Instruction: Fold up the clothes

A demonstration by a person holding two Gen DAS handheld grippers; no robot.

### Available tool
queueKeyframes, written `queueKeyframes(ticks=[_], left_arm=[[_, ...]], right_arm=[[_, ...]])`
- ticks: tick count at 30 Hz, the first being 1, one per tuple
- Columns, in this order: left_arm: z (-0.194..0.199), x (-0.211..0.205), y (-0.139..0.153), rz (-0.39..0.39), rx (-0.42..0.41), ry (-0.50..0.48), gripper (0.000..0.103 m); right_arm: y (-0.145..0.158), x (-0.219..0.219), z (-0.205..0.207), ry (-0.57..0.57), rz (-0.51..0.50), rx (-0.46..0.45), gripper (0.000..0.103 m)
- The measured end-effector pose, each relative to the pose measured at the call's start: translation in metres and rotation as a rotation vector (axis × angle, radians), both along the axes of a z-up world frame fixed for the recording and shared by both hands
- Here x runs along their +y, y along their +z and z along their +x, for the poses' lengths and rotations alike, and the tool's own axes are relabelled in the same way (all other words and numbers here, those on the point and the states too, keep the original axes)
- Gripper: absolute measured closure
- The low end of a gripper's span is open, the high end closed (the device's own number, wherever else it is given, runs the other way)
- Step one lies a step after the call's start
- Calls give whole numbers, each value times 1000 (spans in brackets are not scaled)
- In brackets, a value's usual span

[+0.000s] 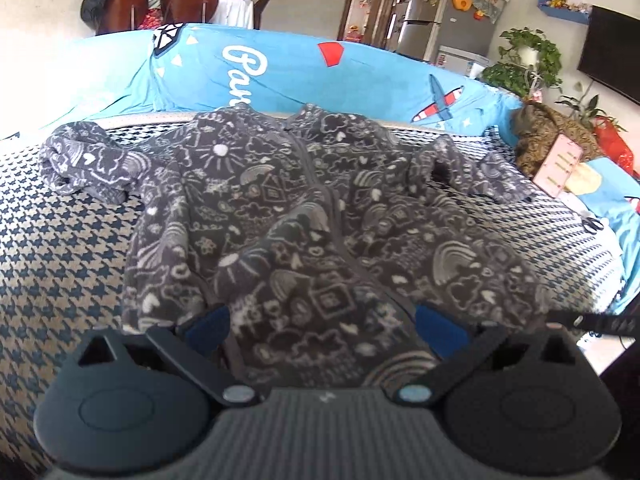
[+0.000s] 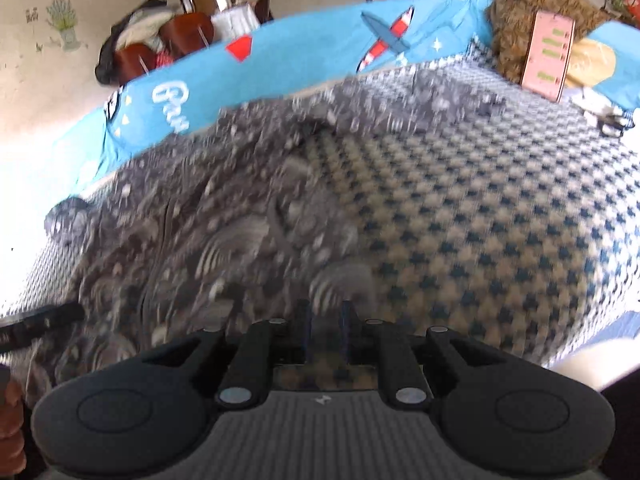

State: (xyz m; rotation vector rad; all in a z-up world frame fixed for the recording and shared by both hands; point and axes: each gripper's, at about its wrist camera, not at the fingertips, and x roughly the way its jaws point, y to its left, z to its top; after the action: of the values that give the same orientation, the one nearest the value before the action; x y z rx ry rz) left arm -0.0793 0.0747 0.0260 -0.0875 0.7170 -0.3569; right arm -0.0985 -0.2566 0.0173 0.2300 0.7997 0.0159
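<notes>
A dark grey fleece jacket [image 1: 304,200] with white doodle print lies zipped, front up, on a houndstooth cover [image 1: 60,240]. Its left sleeve [image 1: 88,160] is bunched and its right sleeve [image 1: 480,172] is spread out. My left gripper [image 1: 326,324] stands wide open over the hem, and a raised fold of the jacket lies between its blue pads [image 1: 212,320]. The right wrist view is blurred. There my right gripper [image 2: 326,320] hovers at the jacket's [image 2: 200,220] right edge, its jaws a narrow gap apart with nothing gripped. Its tip shows as a dark shape [image 1: 592,322] in the left wrist view.
A blue printed sheet [image 1: 300,68] rises behind the cover. A brown cushion [image 1: 536,136] and a pink box [image 2: 546,56] sit at the far right corner. Bare houndstooth cover [image 2: 480,220] stretches right of the jacket. Fingers of a hand [image 2: 12,420] show at the lower left.
</notes>
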Motion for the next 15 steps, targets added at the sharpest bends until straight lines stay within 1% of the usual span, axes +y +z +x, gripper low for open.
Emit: queueKeyframes(ticks=[4,7,13,15], left_arm=[[-11,-7,3,-28,5,-57,0],[-21,-16,4,-27,8,-128,0],[-46,-41,-3,40,-7,-270,0],[-50,-47,-6,58,-10,-298,0]], right_arm=[[-9,13,-2,57,-50,40,88],[-13,18,1,82,-57,36,88],[-12,19,4,88,-24,-32,88],[-11,19,8,85,-19,-43,88]])
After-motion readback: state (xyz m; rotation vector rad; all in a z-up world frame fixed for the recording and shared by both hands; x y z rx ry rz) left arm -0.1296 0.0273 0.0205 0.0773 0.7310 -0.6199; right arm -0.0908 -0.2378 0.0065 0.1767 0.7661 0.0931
